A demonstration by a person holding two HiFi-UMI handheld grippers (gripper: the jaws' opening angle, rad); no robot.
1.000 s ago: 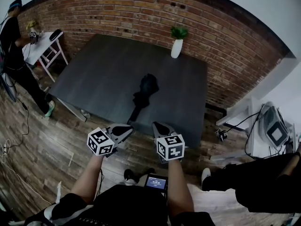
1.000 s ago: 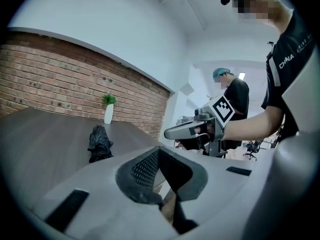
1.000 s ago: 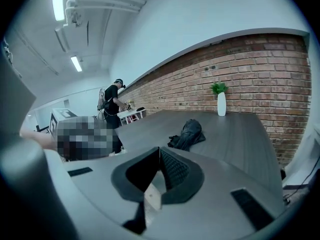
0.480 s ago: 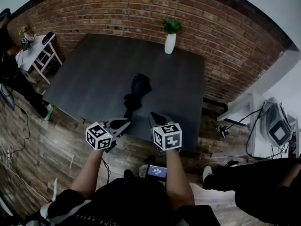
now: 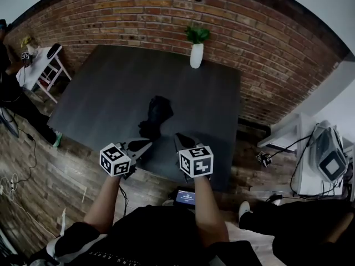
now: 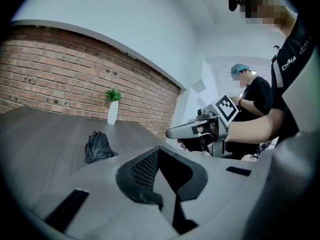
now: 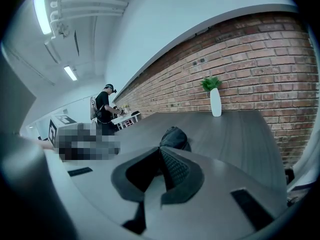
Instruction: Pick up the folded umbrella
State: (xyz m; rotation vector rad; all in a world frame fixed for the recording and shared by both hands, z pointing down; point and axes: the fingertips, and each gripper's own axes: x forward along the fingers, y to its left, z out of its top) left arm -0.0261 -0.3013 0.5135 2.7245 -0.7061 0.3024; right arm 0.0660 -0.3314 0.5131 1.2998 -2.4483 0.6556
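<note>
Two grippers hang over the table's near edge, and neither holds anything: the left gripper point(image 5: 145, 144) has its jaws pressed together, and the right gripper point(image 5: 179, 139) shows its jaws closed on nothing as well. One folded umbrella point(image 5: 155, 114) lies on the dark table point(image 5: 105, 87), about midway along its width and nearer the near edge than the far one, just ahead of both grippers. It looks light, its black cloth loosely bunched, soft and probably slippery, with a stiff shaft inside; the thin end points toward the near edge. A grip across that thin end, or deep enough through the cloth to catch the shaft, seems safest. One white vase point(image 5: 196, 55) with a green plant stands at the far edge.
</note>
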